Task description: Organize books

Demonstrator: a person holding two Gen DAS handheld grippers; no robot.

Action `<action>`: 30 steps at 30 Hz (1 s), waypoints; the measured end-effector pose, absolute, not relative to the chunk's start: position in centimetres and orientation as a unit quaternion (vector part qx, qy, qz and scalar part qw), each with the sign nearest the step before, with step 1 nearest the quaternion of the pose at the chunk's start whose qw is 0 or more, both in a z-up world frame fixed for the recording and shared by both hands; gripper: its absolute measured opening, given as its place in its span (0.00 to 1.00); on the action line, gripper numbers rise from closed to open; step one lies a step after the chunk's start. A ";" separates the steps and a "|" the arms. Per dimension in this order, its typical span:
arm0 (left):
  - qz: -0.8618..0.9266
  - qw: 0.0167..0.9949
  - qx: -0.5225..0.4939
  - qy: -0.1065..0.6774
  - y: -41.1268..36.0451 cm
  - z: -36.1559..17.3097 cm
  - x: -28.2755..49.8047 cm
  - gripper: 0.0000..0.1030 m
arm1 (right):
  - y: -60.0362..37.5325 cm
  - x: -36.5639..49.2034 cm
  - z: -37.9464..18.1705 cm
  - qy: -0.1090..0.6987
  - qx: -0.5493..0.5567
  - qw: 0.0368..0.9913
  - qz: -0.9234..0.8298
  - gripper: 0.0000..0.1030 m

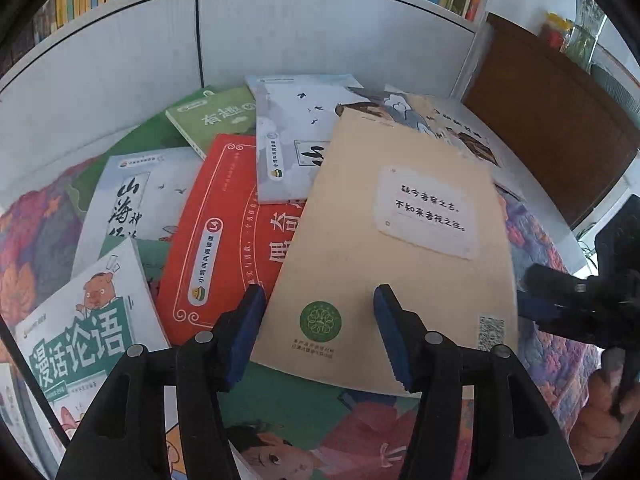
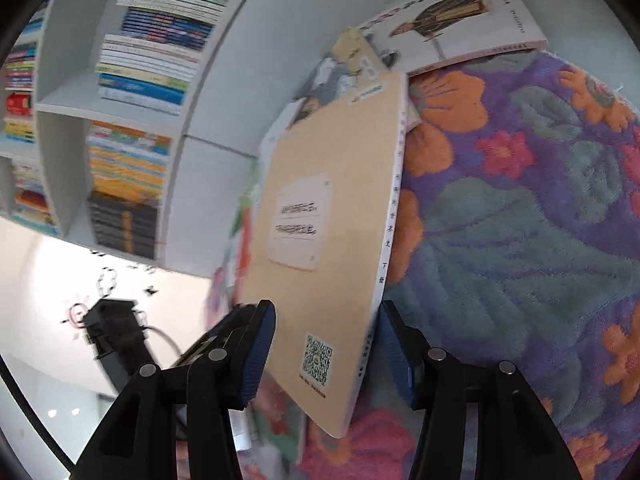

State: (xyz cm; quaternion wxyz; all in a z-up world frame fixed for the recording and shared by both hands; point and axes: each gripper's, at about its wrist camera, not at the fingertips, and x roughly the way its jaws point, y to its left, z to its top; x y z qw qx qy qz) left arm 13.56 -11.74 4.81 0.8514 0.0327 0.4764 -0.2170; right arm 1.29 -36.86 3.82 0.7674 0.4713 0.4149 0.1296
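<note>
A tan book with a white label lies on top of a loose pile of books, face up and askew. My left gripper hovers open over its near end, nothing between the blue pads. In the right wrist view the tan book runs away from the camera, and its near corner sits between the fingers of my right gripper. The jaws stand wide and the pads do not press on it. My right gripper also shows at the book's right edge in the left wrist view.
The pile includes a red book, a green-and-white one and a pale one with a robed figure, all on a floral cloth. A white bookcase full of books stands behind. A brown board leans at right.
</note>
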 end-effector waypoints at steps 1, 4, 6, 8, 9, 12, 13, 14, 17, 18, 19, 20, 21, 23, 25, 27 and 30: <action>-0.222 0.850 0.023 0.478 -11.4 4.9 13.6 0.53 | -37.0 1.0 4.0 0.409 0.479 0.765 0.137 0.51; -0.240 0.840 -0.007 0.486 -10.6 4.9 13.6 0.53 | -37.6 0.0 5.1 0.374 0.492 0.768 0.171 0.51; -0.247 0.835 -0.017 0.491 -10.3 4.9 13.7 0.53 | -37.7 -0.2 5.6 0.356 0.495 0.768 0.193 0.51; -0.252 0.833 -0.015 0.492 -10.3 4.9 13.5 0.53 | -37.6 -0.4 5.8 0.348 0.493 0.773 0.194 0.51; -0.256 0.833 -0.008 0.490 -10.4 4.8 13.2 0.53 | -37.5 -0.3 5.9 0.351 0.485 0.780 0.183 0.47; -0.250 0.842 0.032 0.478 -11.2 4.8 12.4 0.53 | -36.8 0.1 5.6 0.370 0.450 0.807 0.100 0.29; -0.244 0.845 0.042 0.474 -11.3 4.8 12.2 0.53 | -36.6 0.2 5.2 0.369 0.456 0.805 0.088 0.28; -0.242 0.846 0.045 0.473 -11.1 4.8 12.0 0.53 | -36.7 0.3 5.0 0.368 0.464 0.801 0.087 0.22; -0.261 0.835 0.010 0.484 -9.9 4.9 12.3 0.53 | -37.4 0.2 4.6 0.347 0.523 0.769 0.123 0.17; -0.272 0.825 -0.012 0.495 -9.4 4.9 12.5 0.53 | -37.6 0.1 4.9 0.341 0.533 0.763 0.133 0.16; -0.279 0.819 -0.026 0.501 -9.2 4.9 12.6 0.53 | -37.6 0.0 5.6 0.338 0.533 0.763 0.142 0.16; -0.288 0.812 -0.040 0.506 -9.1 4.8 12.6 0.53 | -37.4 -0.1 6.8 0.336 0.522 0.770 0.147 0.16; -0.302 0.803 -0.054 0.511 -9.0 4.8 12.4 0.53 | -37.0 -0.1 8.2 0.332 0.510 0.778 0.154 0.16; -0.327 0.792 -0.084 0.508 -8.7 5.0 12.0 0.52 | -36.0 -0.1 11.4 0.330 0.486 0.790 0.174 0.16; -0.353 0.775 -0.123 0.510 -8.3 5.4 11.5 0.52 | -34.5 0.1 15.1 0.331 0.443 0.813 0.182 0.16; -0.382 0.762 -0.143 0.503 -8.0 6.0 10.8 0.51 | -33.1 0.7 17.2 0.335 0.417 0.821 0.201 0.16; -0.385 0.771 -0.136 0.488 -7.5 7.0 9.5 0.50 | -28.6 2.2 18.6 0.361 0.385 0.814 0.242 0.16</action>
